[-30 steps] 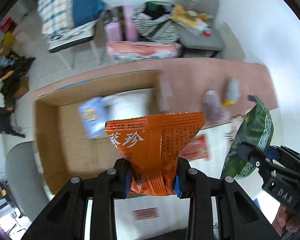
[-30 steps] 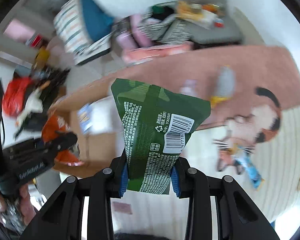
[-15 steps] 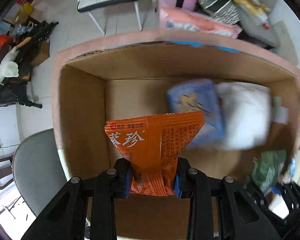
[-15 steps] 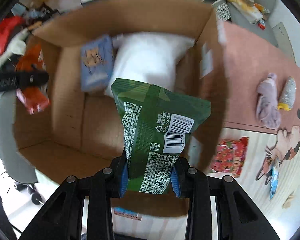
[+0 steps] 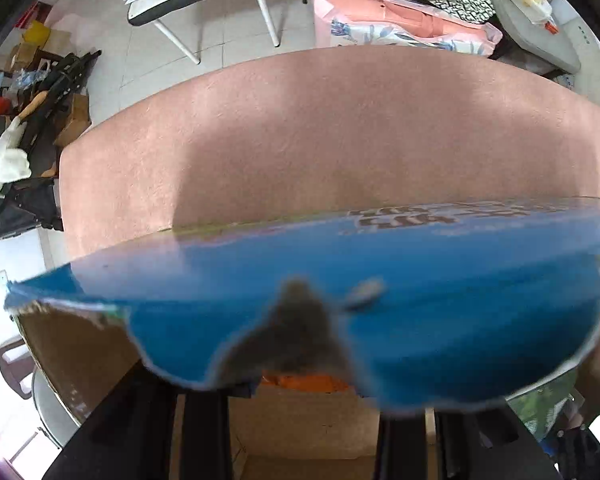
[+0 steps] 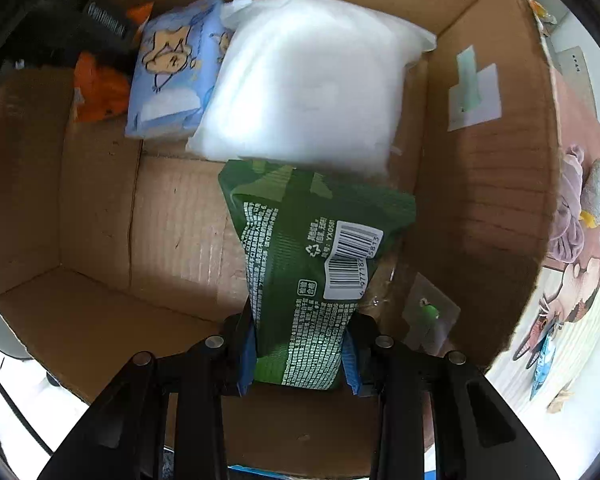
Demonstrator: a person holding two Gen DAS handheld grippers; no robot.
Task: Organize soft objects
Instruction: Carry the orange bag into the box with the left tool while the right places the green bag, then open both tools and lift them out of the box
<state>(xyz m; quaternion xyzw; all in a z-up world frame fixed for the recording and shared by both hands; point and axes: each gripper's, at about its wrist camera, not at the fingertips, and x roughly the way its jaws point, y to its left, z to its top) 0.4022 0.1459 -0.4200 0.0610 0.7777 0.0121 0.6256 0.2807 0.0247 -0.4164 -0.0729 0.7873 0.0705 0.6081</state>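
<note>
In the right wrist view my right gripper [image 6: 300, 354] is shut on a green snack packet [image 6: 308, 264] and hangs inside an open cardboard box [image 6: 488, 184]. A blue tissue pack [image 6: 172, 68] and a white soft bag [image 6: 308, 76] lie at the box's far end. My left gripper [image 6: 100, 28] reaches in at the far left corner, shut on an orange packet [image 6: 100, 90]. In the left wrist view a blurred blue-printed cardboard face [image 5: 420, 292] fills the middle. Only a strip of the orange packet [image 5: 300, 382] shows between the dark fingers [image 5: 204, 432] of my left gripper [image 5: 302, 390].
A pink mat [image 5: 340, 136] lies beyond the box. On it to the right lie a purple soft toy [image 6: 568, 216] and a grey one [image 6: 594, 192]. A cat-pattern rug [image 6: 572, 308] holds a small blue packet [image 6: 542, 368]. Chairs, bags and clutter stand on the floor behind.
Both grippers have sunk into the box with their packets. The left view, which showed the box's inside, is now mostly blocked by the blue cardboard face.
</note>
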